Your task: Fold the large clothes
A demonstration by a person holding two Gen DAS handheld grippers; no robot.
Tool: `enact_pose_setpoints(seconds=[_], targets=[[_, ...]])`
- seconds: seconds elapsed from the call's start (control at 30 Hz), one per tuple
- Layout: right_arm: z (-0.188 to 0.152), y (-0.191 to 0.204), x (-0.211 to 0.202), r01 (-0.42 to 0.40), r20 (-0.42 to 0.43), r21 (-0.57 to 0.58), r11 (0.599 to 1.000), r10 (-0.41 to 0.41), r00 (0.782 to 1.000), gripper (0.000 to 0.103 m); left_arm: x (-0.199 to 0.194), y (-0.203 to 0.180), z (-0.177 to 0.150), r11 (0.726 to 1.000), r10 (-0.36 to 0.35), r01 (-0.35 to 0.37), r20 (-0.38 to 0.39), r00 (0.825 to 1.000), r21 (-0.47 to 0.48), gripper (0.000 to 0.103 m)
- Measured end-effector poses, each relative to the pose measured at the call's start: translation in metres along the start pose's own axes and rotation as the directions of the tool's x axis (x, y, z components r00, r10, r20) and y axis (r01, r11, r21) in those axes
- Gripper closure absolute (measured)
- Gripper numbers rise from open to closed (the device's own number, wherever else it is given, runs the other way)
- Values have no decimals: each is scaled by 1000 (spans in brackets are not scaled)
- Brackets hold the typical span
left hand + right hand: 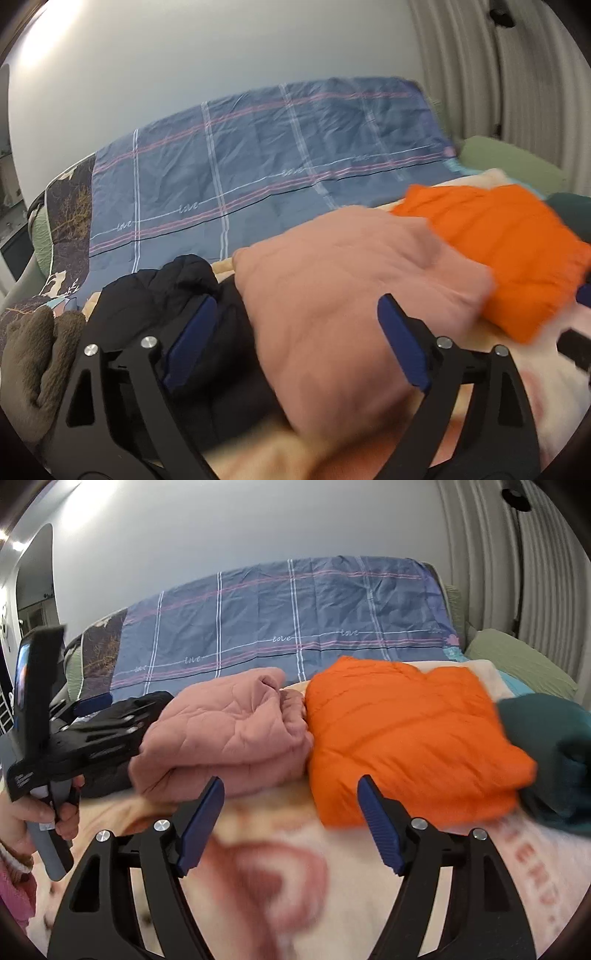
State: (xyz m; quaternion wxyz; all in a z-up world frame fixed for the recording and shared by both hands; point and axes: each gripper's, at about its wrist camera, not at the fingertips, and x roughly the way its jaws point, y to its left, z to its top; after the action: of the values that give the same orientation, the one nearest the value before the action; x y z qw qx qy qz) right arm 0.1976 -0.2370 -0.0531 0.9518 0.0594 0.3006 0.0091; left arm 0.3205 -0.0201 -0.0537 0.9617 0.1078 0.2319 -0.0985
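Note:
A folded pink quilted garment (354,295) (225,731) lies on the bed, with a folded orange puffer jacket (509,243) (406,734) to its right. A black garment (166,291) lies to its left. My left gripper (295,325) is open, its jaws on either side of the pink garment's near end; I cannot tell whether they touch it. It also shows in the right wrist view (122,720), held by a hand. My right gripper (290,808) is open and empty, above the cream blanket (258,886), just in front of the gap between the pink and orange garments.
A dark teal garment (546,746) lies right of the orange jacket. A brown fleece item (33,369) lies at the left. A blue plaid quilt (258,158) covers the far side of the bed, by the white wall. A green pillow (517,657) and curtains are at the right.

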Motion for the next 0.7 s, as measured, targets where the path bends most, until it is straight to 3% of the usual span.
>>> enact_pose_setpoints(seconds=[0.13,0.43,0.57,0.7], targets=[[-11,-11,-55,-3,32,43,999,1,1000,23,-68,-9,-17,998,-67,67,44,997,-3,4],[-46,7,-189,-9,187,19,1000,5,982,1,-223,-28,-50,994,-73,84,143,987,-73,2],[-63,11,-233,-3,225,29,1000,-4,974,1,-265,-37,-70,997,-35,46,156,987,-69,2],[-72,12,-252,-1,215,38,999,-7,977,1,-297,-40,-89,994,-49,62,143,989,-91,2]])
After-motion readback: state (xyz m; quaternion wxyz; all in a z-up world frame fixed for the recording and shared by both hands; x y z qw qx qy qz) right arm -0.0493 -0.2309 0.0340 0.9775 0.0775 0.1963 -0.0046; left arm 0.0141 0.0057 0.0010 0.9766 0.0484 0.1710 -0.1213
